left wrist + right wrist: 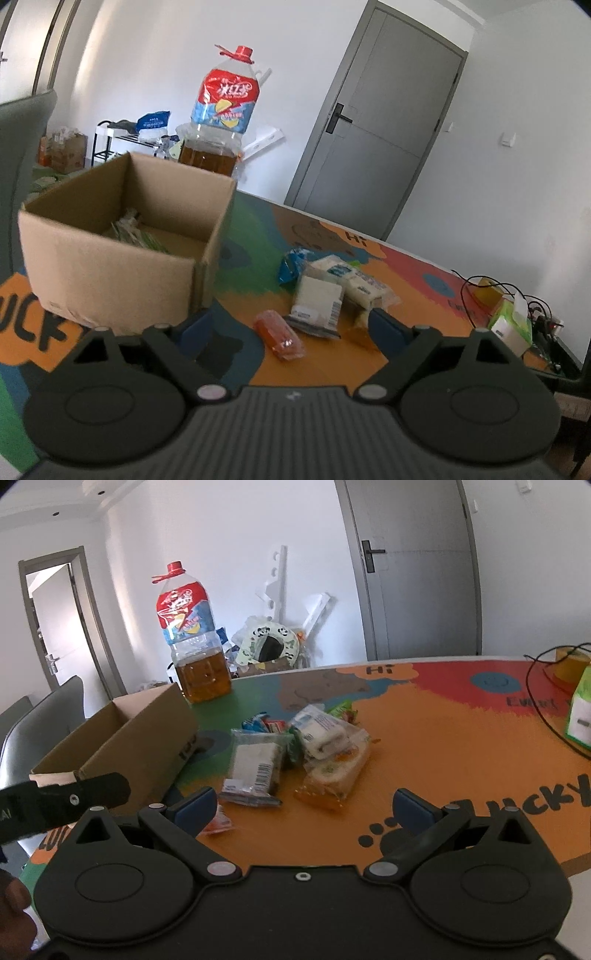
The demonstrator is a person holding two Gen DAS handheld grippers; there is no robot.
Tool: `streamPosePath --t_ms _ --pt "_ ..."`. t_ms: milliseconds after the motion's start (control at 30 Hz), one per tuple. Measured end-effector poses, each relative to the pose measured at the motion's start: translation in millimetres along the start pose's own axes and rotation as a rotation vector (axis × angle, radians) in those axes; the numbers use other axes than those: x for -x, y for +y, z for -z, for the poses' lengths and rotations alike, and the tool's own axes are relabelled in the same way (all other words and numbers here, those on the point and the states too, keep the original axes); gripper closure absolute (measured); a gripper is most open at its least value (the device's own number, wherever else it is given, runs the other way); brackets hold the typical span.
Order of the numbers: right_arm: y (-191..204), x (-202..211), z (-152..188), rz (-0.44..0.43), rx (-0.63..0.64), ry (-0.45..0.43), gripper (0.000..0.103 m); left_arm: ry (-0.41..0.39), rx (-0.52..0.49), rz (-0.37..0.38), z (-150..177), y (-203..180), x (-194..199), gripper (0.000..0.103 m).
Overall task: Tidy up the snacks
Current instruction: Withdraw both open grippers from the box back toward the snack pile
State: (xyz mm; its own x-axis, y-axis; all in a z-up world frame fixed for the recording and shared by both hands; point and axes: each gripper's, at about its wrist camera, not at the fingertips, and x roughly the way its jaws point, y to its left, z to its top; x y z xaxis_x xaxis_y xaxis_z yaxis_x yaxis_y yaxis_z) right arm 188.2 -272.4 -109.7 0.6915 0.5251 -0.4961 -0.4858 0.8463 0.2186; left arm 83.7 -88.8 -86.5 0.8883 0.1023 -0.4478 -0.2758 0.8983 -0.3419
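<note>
From my left wrist camera, the open brown cardboard box (122, 254) sits left on the printed multicoloured tabletop (406, 266), with thin packets (blurred) lying inside. Behind it stands the big clear plastic oil jug (221, 122). Right of the box lies the heap of plastic-wrapped snack packs (332, 291); the small orange packet (279, 334) lies nearest me. A green-and-white tissue box (511, 326) sits far right.

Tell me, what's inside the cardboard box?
In the left wrist view, the cardboard box holds a few pale green and white packets near its back wall. The front wall hides the floor closest to the camera, so more could be there.
</note>
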Motion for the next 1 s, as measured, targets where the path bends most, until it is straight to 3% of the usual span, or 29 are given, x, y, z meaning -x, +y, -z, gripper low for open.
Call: streamPosePath --t_ms 333,1000 --pt "-9 -9 7 0.022 0.01 0.002 0.001 0.03 0.016 0.015 16 -6 -29 0.032" --pt "-30 -43 -3 0.081 -0.031 0.042 0.01 0.093 0.021 -0.131 21 -7 -92 0.047"
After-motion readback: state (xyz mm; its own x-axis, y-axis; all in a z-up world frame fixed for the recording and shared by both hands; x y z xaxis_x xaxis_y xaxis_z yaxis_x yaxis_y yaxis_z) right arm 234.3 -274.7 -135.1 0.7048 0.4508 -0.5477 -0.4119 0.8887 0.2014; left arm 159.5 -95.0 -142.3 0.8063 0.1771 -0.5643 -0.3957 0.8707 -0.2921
